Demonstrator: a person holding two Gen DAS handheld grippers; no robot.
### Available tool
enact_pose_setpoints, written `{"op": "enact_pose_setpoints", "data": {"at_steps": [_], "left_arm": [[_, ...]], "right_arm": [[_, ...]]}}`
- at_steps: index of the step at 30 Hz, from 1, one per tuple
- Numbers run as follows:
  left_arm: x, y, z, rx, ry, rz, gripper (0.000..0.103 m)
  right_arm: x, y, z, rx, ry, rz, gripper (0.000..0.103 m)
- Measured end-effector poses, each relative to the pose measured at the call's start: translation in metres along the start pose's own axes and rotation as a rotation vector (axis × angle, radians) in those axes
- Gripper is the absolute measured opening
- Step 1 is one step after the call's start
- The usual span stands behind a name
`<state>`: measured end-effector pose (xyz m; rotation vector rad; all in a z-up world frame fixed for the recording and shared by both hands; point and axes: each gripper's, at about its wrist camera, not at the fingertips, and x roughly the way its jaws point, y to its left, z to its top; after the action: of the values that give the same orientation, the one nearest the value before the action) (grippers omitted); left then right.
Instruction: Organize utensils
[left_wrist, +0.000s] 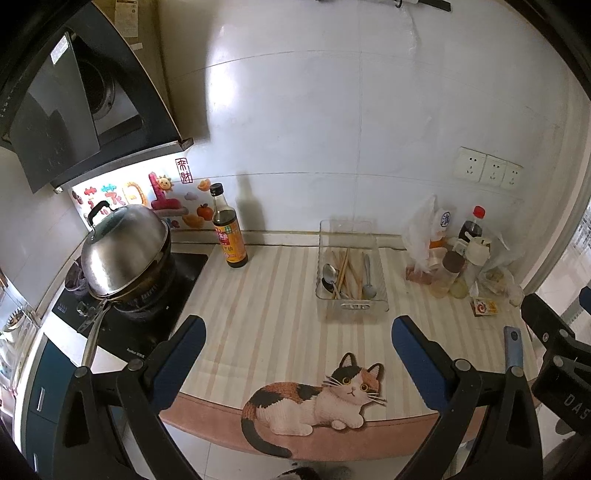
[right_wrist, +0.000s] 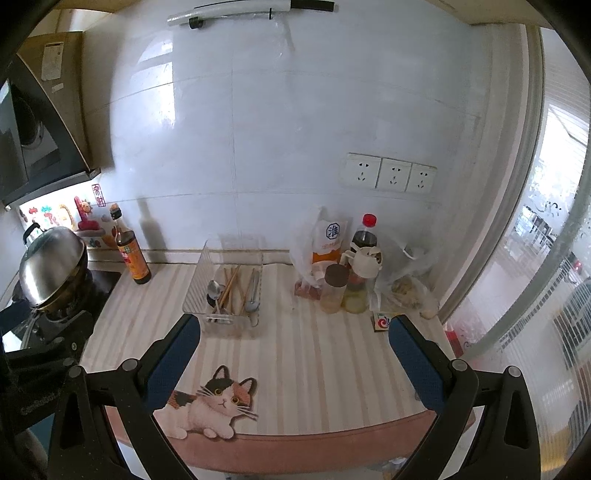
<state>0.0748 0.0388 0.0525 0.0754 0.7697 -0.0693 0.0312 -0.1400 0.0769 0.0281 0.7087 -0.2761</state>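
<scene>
Left wrist cam: clear tray (left_wrist: 351, 269) at 12 o'clock on the striped mat (left_wrist: 266, 314), spoons (left_wrist: 330, 275) and chopsticks (left_wrist: 343, 271) lying inside it. No loose utensil on the mat that I can see. Left gripper (left_wrist: 295, 339) jaws wide apart, nothing in them, hovering near the counter edge. Right gripper (right_wrist: 295, 339) same: apart, empty, tray at 11 o'clock. Fits either utensils already stowed or pre-sort inside the tray; can't tell which, so no next move called.
</scene>
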Motion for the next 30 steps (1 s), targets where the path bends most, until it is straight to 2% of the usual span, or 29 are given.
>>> {"op": "enact_pose_setpoints", "data": {"at_steps": [30], "left_arm": [[0.009,0.000,0.010,0.001,-0.002,0.005,0.103]], "right_arm": [[0.016,0.000,0.006,-0.019,0.011,0.007,0.103]]}}
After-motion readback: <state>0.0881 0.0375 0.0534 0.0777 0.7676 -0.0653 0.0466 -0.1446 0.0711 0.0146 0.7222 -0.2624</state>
